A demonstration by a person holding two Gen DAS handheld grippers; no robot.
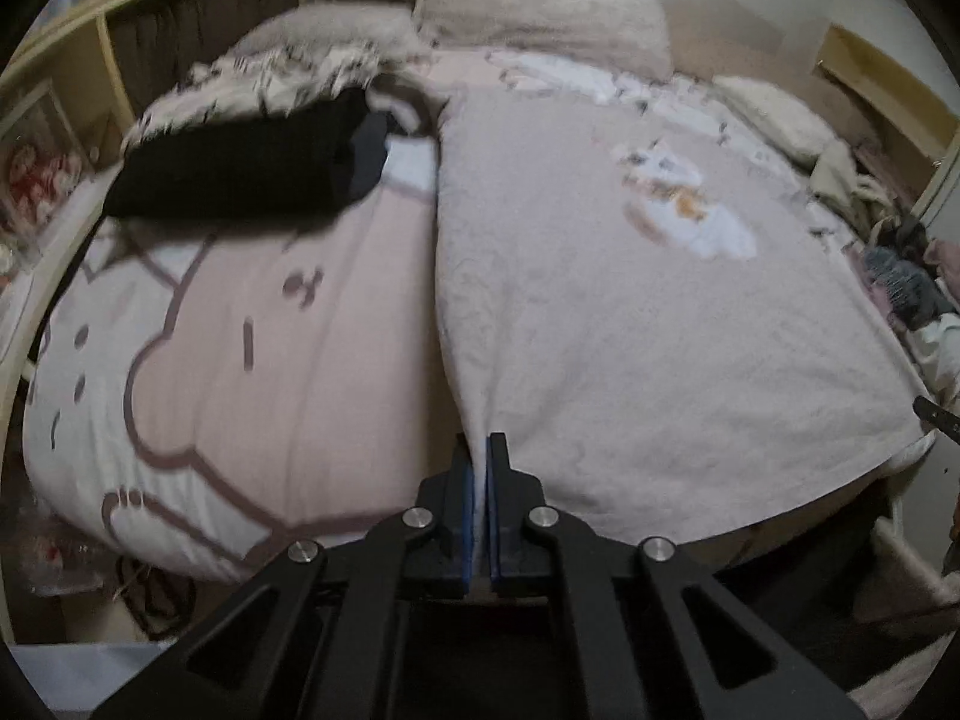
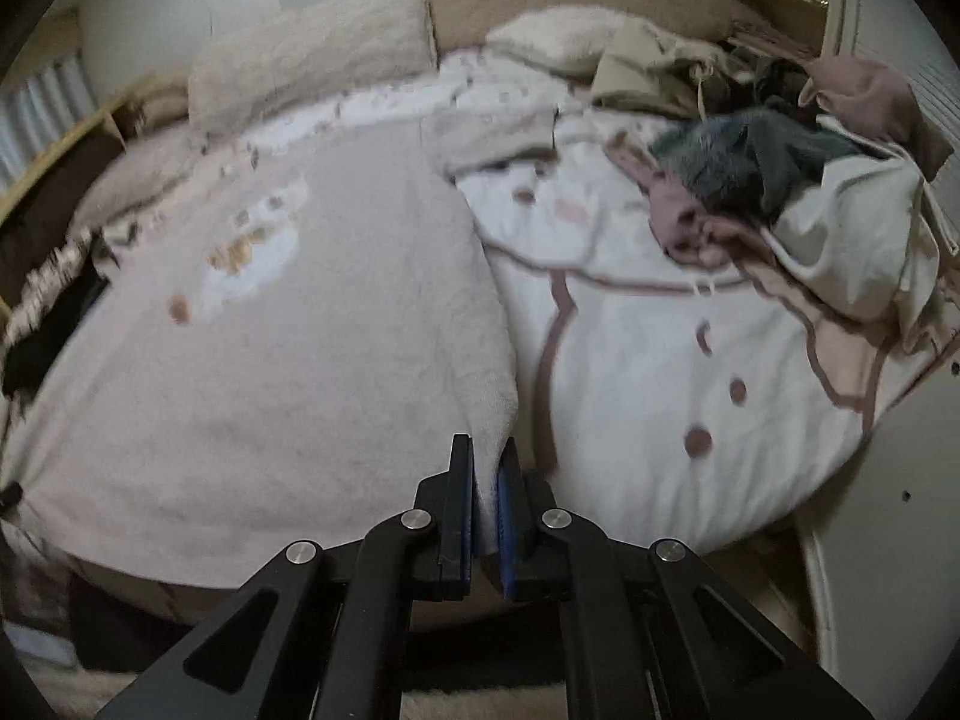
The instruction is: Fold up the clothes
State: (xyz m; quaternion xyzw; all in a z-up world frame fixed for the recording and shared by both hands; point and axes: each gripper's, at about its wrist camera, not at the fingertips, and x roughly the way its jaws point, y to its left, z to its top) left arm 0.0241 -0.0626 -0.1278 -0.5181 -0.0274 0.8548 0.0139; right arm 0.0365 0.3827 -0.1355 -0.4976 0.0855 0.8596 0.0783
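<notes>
One pale fleece garment (image 1: 630,312) lies spread on the bed (image 1: 240,360). The left gripper (image 1: 480,450) and right gripper (image 2: 486,450) each pinch a near corner of it. One black folded garment (image 1: 240,174) rests beside it; two pillows (image 2: 312,54) lie beyond.

Left gripper (image 1: 481,450) and right gripper (image 2: 487,456) clamped

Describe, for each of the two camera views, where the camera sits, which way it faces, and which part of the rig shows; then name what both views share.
Left wrist: on the left gripper, facing down over the bed; its black fingers pinch the fluffy garment at its near left corner.
Right wrist: on the right gripper, facing likewise; its fingers pinch the near right corner.
Shared: the same garment, its cat print, the pillow.
</notes>
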